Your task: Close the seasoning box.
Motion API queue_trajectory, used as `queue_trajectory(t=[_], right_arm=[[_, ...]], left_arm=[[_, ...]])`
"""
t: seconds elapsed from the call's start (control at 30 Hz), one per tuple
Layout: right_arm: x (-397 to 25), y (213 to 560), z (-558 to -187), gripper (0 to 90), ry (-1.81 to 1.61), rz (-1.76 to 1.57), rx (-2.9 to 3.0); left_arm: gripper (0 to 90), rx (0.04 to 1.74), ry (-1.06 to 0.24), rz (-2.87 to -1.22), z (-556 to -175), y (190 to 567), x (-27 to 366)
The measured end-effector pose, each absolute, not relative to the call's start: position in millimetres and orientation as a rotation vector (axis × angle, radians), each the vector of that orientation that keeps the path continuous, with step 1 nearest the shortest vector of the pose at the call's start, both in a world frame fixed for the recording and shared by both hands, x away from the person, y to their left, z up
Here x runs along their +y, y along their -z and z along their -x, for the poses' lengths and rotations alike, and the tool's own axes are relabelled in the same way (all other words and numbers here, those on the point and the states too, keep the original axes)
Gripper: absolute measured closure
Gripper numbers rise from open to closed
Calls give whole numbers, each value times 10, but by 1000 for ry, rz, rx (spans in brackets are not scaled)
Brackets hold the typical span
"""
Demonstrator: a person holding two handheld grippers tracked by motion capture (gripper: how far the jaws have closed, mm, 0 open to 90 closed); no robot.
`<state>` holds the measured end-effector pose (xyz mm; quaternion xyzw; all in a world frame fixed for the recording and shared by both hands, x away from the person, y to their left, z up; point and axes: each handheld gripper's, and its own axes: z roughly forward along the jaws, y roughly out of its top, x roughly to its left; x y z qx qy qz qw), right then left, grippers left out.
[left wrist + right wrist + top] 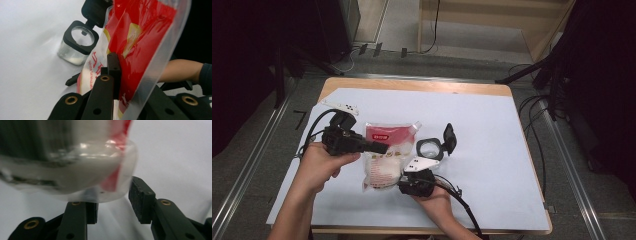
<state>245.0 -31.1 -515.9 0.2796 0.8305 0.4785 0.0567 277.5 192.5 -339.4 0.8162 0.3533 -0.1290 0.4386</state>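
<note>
Nearest the person, the right hand holds the right gripper low on the pale sheet that covers the wooden table. Its jaws stand apart, and in the right gripper view the rounded bottom corner of the pouch sits blurred just above and between them, close to the left pad; I cannot tell whether it touches.

A little farther in, the left hand brings the left gripper across from the left side. Its jaws are clamped on the pouch's upper left edge; the left gripper view shows the red and clear film pinched between the pads and rising up past them. The pouch, red at the top with white contents in its clear lower half, lies near the middle of the sheet between the two grippers.

Just beyond the pouch, on its right, stands a small clear jar with a black collar, its black flip lid hinged back and open. In the left gripper view the jar sits beside the pouch's edge.

Farther off, dark cables trail over the floor past the table's right side.
</note>
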Motion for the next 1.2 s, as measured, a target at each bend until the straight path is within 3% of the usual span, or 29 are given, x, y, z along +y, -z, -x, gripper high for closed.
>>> queue_trajectory(t=[0.57,0.93,1.2], right_arm=[[-162,5060,-2188,555,-1441,-550,2495],[-140,5027,-2179,546,-1462,-566,2557],[-162,4966,-2184,562,-1517,-581,2597]], left_arm=[[900,932,306,-2002,-2840,3505,1842],[886,872,274,-2032,-2837,3588,1684],[835,829,178,-2045,-2831,3625,1629]])
